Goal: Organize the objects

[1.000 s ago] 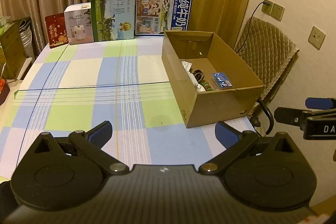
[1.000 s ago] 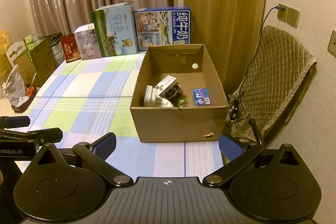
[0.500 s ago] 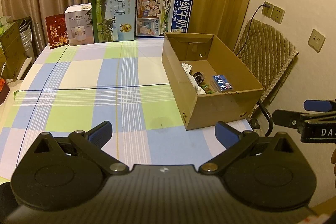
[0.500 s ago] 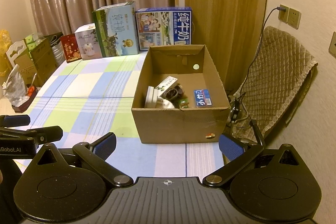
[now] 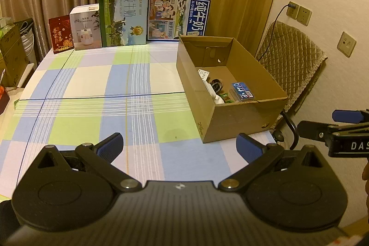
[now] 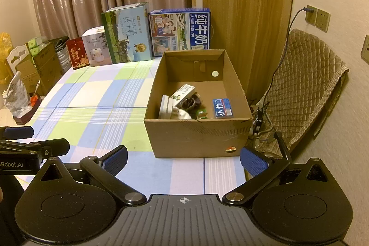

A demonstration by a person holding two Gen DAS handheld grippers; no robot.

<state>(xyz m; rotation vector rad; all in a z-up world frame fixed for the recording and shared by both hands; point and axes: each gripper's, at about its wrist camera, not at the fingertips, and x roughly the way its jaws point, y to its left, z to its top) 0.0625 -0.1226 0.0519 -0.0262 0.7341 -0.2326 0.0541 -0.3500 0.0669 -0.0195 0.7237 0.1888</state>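
Observation:
An open brown cardboard box (image 5: 233,115) (image 6: 196,135) stands on the right side of the checked tablecloth (image 5: 92,93) (image 6: 92,107). Inside lie a blue packet (image 5: 242,91) (image 6: 221,108), a white carton (image 6: 183,92), a dark bundle (image 6: 190,103), a green wrapper (image 6: 201,113) and white items (image 6: 166,105). My left gripper (image 5: 180,146) is open and empty, above the table's near edge, left of the box. My right gripper (image 6: 183,159) is open and empty, just in front of the box. Each gripper shows at the edge of the other's view.
Along the far edge stand a red box (image 5: 60,34), a white humidifier box (image 5: 85,29), a green milk carton box (image 5: 123,15) and a blue milk box (image 5: 178,16). A quilted chair (image 6: 306,89) stands right of the table. Cartons and bags sit on the floor at left (image 6: 34,66).
Both grippers have drawn back slightly and risen a little; the box appears marginally farther away. Both stay open and empty.

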